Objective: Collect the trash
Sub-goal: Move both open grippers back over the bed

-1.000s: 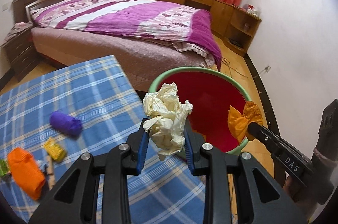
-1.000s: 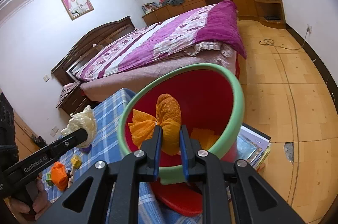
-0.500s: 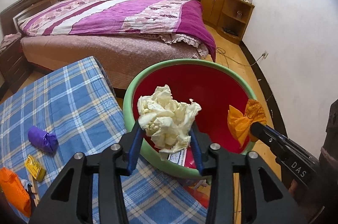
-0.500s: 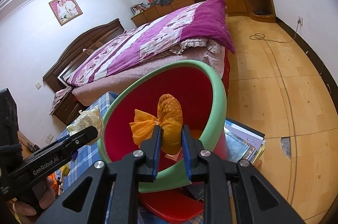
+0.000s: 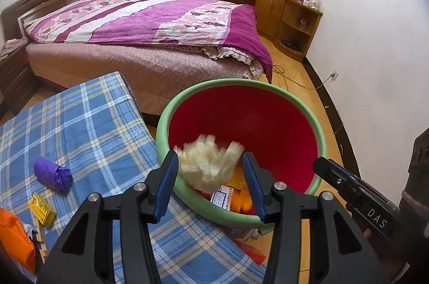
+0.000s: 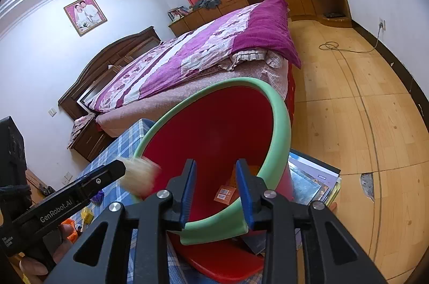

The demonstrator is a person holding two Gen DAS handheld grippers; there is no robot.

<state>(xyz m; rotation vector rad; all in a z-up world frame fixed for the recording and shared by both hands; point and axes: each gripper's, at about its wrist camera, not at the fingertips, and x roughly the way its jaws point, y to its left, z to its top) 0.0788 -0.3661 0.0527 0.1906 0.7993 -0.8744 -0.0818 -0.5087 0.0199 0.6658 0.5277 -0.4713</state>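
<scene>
Both tools now spread — cream paper wad [image 5: 209,163] blurred above bin [image 5: 187,107].

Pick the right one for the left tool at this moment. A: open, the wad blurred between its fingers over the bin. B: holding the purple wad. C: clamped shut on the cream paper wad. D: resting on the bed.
A: the left tool is spread open, and the cream paper wad shows blurred between its fingers above the bin.

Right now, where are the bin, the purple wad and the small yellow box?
bin [image 5: 187,101]: left wrist view, on its green rim.
purple wad [image 5: 52,174]: left wrist view, on its middle.
small yellow box [image 5: 42,209]: left wrist view, on its top face.
</scene>
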